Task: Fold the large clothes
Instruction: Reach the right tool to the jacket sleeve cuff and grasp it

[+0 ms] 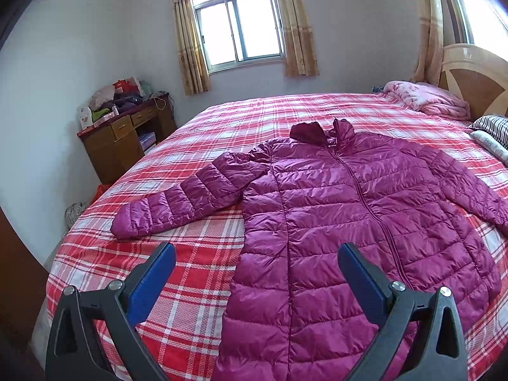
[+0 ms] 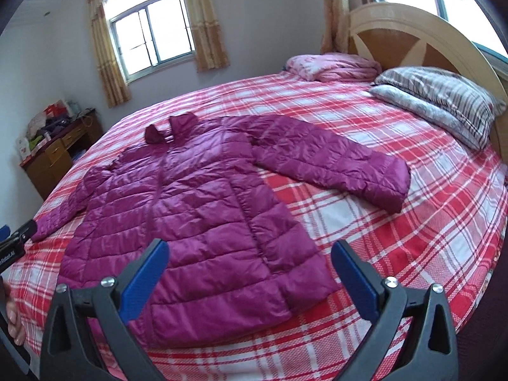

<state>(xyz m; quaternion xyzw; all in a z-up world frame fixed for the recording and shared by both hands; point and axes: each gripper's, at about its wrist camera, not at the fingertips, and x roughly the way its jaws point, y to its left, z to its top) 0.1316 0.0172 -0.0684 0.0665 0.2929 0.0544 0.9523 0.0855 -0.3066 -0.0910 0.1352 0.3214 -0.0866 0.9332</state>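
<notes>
A purple jacket (image 1: 349, 222) lies flat and zipped on the plaid bed (image 1: 197, 273), filling the centre of both frames, sleeves spread out to either side, collar toward the window (image 1: 238, 28). The left tool (image 1: 256, 254) hangs wide open above the jacket's lower left edge, holding nothing. The right tool (image 2: 249, 250) is likewise wide open and empty over the hem. Pillows (image 2: 444, 104) sit at upper right.

Daylit curtained window (image 1: 238, 28), wooden desk (image 1: 127, 139)
</notes>
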